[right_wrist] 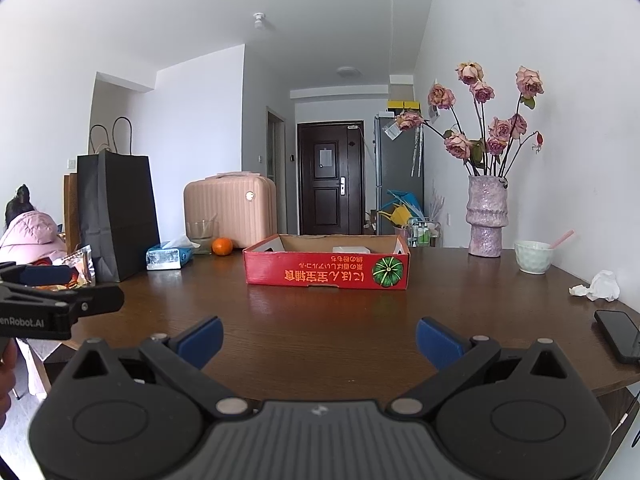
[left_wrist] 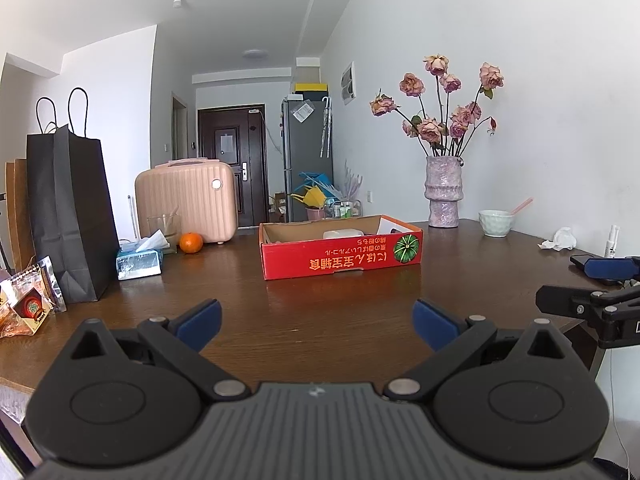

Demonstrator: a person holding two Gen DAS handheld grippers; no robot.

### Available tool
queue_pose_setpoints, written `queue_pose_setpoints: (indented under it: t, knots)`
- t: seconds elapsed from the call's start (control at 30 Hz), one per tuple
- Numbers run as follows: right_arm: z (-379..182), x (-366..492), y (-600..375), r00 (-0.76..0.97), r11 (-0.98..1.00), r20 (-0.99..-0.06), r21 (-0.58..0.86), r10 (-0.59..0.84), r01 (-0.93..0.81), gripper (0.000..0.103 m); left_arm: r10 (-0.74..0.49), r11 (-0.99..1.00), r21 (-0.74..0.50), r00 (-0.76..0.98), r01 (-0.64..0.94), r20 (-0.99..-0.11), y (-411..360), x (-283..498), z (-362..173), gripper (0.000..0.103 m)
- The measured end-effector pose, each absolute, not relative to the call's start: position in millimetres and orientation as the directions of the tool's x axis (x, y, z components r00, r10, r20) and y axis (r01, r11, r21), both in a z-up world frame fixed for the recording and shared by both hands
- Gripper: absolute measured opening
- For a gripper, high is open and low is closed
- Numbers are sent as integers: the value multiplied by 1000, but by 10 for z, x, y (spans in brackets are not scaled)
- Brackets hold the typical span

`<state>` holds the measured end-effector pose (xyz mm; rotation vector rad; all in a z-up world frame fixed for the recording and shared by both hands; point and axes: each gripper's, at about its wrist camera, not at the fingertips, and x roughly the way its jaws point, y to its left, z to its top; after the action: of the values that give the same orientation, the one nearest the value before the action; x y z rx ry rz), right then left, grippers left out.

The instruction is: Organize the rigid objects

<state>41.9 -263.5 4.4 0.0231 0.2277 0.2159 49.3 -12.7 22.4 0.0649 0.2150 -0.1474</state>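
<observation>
Both the left gripper (left_wrist: 316, 322) and the right gripper (right_wrist: 319, 340) hung wide apart and empty over the tabletop's (left_wrist: 340, 320) near edge. The red box (left_wrist: 340, 254), mid-table, held little; the phone (right_wrist: 618, 336) near the right edge, orange (left_wrist: 191, 243) and bowl (left_wrist: 496, 223) apparently remained unsorted.

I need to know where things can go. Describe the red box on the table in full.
The red cardboard box is a shallow, open-topped tray with plain brown inner walls. Its front wall bears upside-down yellow print and a green pumpkin picture at the right end. It sits flat on the brown wooden table, mid-table. A white block lies inside. Neither claw touches it.
</observation>
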Motion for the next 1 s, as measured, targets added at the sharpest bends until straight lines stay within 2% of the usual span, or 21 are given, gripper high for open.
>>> queue_pose_setpoints:
  t: [1.0]
  knots:
    - [17,429,-2634,949,978,-233,52,211,-205,103,-132,986,68,966,151,-222,-143,493,195,103]
